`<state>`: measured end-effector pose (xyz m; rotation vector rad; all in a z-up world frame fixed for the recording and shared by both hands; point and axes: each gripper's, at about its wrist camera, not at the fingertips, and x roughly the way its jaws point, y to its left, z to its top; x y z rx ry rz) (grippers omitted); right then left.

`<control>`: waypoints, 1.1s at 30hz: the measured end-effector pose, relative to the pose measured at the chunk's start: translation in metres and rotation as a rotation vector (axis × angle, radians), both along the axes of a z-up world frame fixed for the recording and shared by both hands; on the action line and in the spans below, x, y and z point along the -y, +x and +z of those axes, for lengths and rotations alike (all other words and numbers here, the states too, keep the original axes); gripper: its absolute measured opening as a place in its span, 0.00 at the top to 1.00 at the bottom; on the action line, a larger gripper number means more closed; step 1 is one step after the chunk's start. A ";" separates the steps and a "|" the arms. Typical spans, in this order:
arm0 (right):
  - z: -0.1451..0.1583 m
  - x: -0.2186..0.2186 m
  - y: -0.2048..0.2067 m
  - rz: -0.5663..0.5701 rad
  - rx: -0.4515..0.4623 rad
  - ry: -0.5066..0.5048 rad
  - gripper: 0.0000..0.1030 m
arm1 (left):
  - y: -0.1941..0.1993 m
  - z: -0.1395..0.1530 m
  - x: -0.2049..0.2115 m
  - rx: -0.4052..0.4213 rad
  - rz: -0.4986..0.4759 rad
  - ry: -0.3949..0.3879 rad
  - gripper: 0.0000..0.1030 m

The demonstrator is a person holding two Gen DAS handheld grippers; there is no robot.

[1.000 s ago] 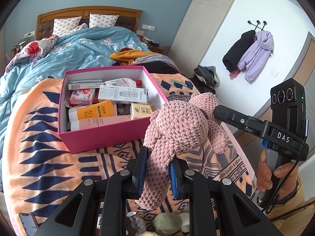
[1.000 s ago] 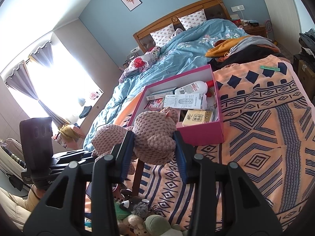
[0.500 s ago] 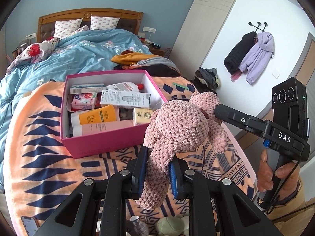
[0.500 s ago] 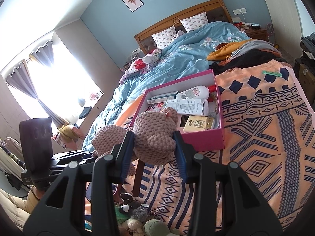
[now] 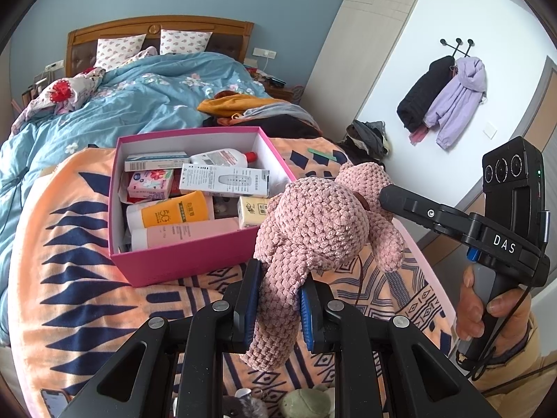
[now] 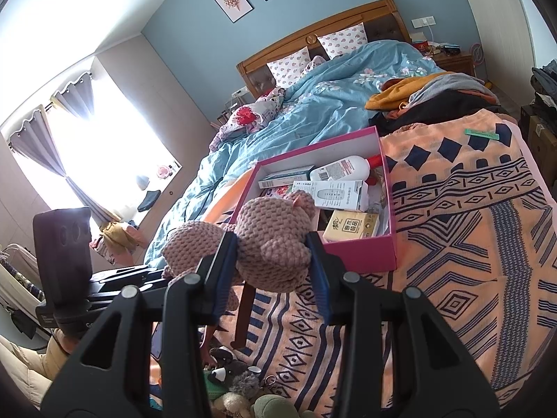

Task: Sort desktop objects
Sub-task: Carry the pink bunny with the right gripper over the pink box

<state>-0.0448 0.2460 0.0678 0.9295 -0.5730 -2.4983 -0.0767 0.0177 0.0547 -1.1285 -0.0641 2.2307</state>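
Both grippers' jaws clamp the pink knitted toy (image 5: pixel 313 223).

Daylight floods the bedroom from a blown-out window (image 6: pixel 104 160) at left, casting only soft shadows. Fisheye distortion curves walls; black vignetting rings both sharp frames.

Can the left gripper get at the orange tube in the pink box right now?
Probably not: the left gripper is shut on the pink crochet toy. The orange tube lies uncovered, though.
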 end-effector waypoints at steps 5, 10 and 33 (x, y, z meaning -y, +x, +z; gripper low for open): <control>0.001 0.000 -0.002 -0.002 -0.001 0.001 0.59 | -0.002 0.001 -0.001 -0.004 -0.001 -0.001 0.82; 0.002 0.001 -0.005 -0.002 -0.005 0.003 0.59 | -0.005 0.002 0.000 -0.008 0.002 0.001 0.82; 0.003 0.004 -0.020 -0.004 -0.009 0.000 0.59 | -0.024 0.003 0.000 -0.023 0.015 -0.012 0.82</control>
